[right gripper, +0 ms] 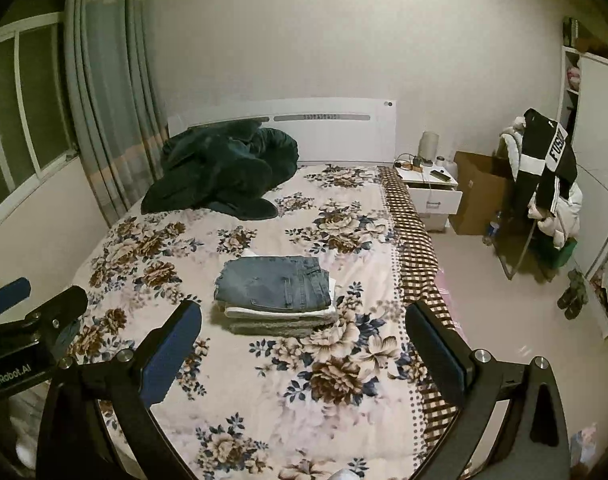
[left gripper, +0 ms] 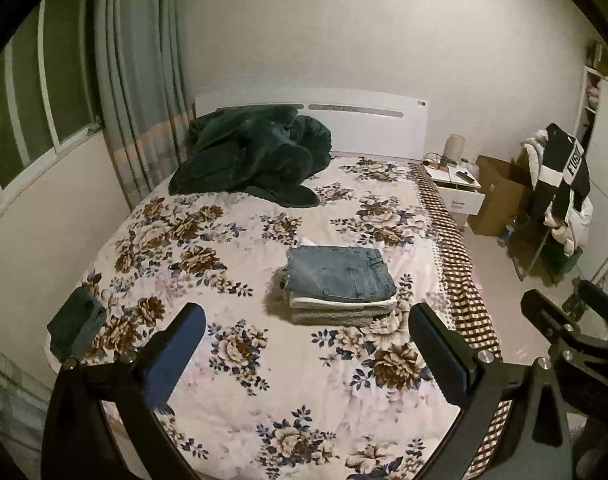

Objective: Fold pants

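Note:
Folded blue jeans (left gripper: pixel 340 274) lie on top of a small stack of folded white and grey garments (left gripper: pixel 336 312) on the floral bed (left gripper: pixel 240 240). The stack also shows in the right wrist view, with the jeans (right gripper: pixel 274 282) on top. My left gripper (left gripper: pixel 308 344) is open and empty, held above the bed in front of the stack. My right gripper (right gripper: pixel 304 340) is open and empty, also short of the stack. A dark green folded garment (left gripper: pixel 78 322) lies at the bed's left edge.
A dark green blanket heap (left gripper: pixel 252 156) lies at the head of the bed. A white nightstand (left gripper: pixel 456 184), a cardboard box (left gripper: pixel 500 196) and a rack with clothes (left gripper: pixel 560 192) stand to the right. A curtain (left gripper: pixel 140 80) and a window are at left.

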Action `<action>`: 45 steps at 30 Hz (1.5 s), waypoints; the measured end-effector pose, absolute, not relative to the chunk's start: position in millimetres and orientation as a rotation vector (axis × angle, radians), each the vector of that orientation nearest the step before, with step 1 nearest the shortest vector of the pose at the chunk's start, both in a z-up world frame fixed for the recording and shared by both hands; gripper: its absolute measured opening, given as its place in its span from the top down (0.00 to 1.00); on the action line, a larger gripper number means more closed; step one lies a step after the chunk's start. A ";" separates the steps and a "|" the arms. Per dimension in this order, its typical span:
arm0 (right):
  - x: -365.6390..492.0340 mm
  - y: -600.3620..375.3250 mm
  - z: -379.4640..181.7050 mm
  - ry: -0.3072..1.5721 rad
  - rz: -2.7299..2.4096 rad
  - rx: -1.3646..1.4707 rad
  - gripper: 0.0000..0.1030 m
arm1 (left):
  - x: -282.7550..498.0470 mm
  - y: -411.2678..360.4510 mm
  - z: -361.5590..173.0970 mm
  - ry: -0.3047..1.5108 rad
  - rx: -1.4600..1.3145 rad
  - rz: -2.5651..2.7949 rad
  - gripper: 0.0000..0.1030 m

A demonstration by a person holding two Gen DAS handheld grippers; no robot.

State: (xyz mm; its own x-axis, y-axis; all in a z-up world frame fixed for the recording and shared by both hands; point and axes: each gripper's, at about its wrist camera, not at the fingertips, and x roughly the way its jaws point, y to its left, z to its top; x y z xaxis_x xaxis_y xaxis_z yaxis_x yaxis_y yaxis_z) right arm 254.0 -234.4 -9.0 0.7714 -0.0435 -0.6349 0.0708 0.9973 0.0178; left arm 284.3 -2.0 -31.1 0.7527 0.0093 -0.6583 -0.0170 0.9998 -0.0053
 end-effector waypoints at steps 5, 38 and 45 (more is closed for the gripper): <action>251.8 -228.0 -8.2 0.698 -0.073 0.046 0.00 | 273.7 1.0 -29.0 0.704 -0.010 0.005 0.00; 218.9 -213.6 3.9 0.699 -0.065 0.059 0.00 | 241.6 8.8 -18.4 0.685 0.007 0.013 0.00; 219.5 -210.5 3.5 0.699 -0.061 0.058 0.00 | 233.6 10.4 -16.7 0.676 0.010 0.028 0.00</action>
